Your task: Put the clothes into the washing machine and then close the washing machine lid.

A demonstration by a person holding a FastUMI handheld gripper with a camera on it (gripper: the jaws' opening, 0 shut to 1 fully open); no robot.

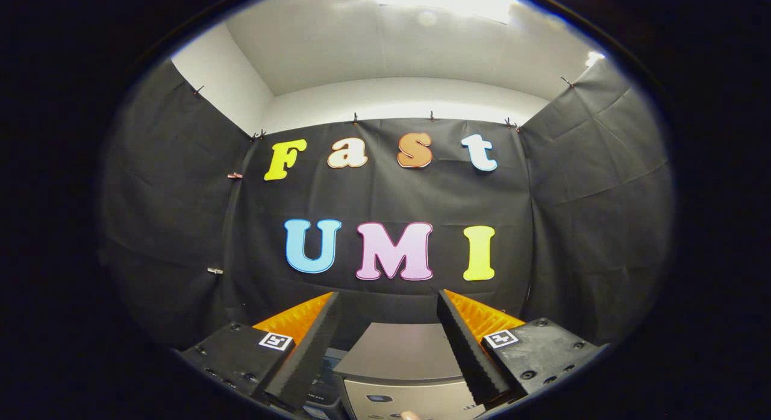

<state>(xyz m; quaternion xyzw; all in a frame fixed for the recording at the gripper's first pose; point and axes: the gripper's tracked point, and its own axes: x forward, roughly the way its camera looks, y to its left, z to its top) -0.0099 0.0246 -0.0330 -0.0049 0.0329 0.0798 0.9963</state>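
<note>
My gripper [388,299] is held high and level, facing the booth's back wall. Its two fingers stand wide apart with nothing between them, so it is open. Below and between the fingers lies the top of the grey washing machine [400,351], its lid flat, with a lighter control panel [409,402] along its near side. No clothes are in sight from here. A fingertip of a person's hand [411,416] peeks in just below the panel.
Black cloth walls [181,227] close the booth at the back and on both sides, with white wall and ceiling above them. A dark object [322,390] sits just left of the machine, partly behind my left finger.
</note>
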